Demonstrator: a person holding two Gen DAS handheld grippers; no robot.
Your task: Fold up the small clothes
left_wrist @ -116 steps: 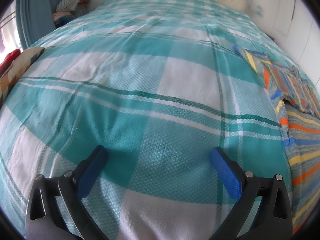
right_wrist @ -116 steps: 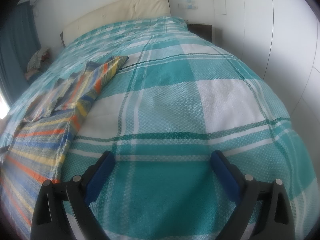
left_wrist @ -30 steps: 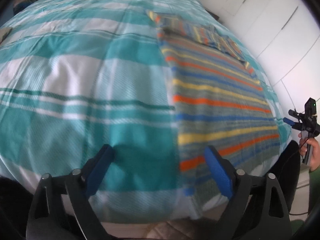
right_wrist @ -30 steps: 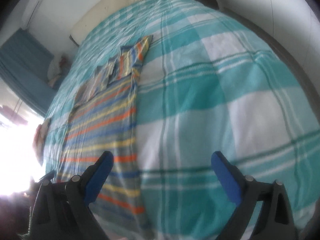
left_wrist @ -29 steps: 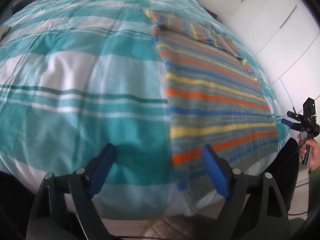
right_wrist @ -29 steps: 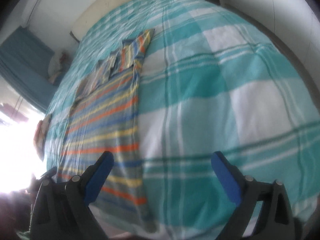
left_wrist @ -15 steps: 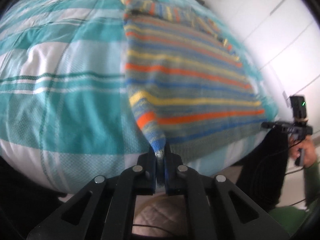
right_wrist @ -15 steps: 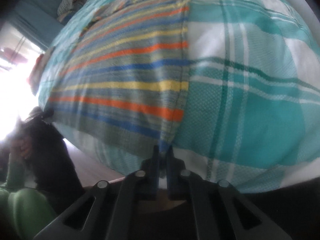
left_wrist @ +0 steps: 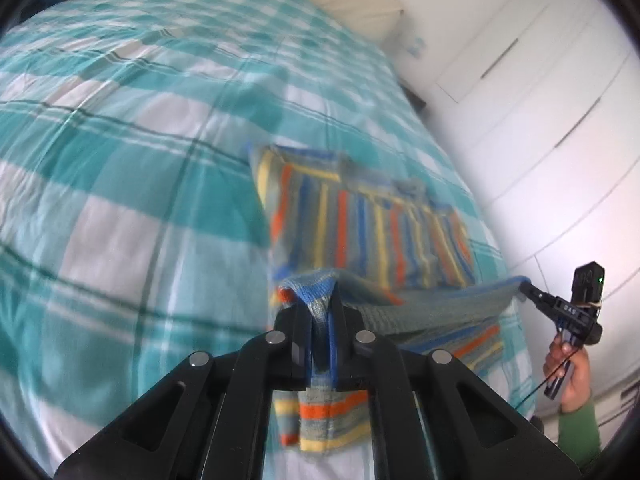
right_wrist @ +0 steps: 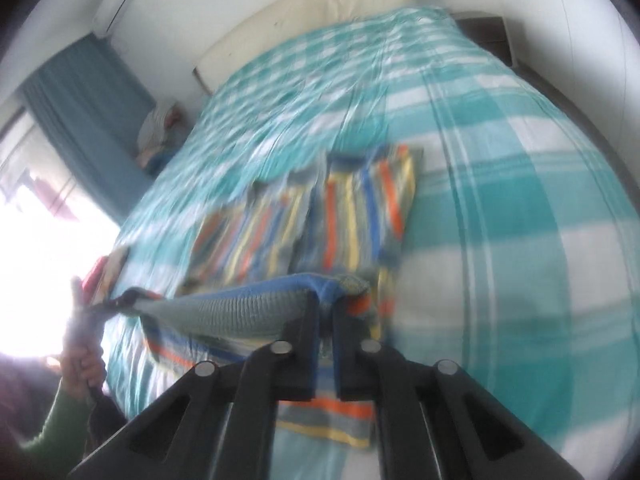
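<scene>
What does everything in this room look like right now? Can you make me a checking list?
Surface: bed with a teal and white checked cover.
Job's things: striped sweater, far half flat on the bed, near hem lifted and stretched between both tongs.
Clutter: heap of clothes beside the bed's far corner.
Grippers: left tongs shut on one hem corner; right tongs shut on the other.
Cables: thin dark cable hanging below the right hand.
Surroundings: white cupboard doors, cream headboard, blue curtain, bright window.

both claws [left_wrist: 320,332] [right_wrist: 326,332] clamped shut, raised.
</scene>
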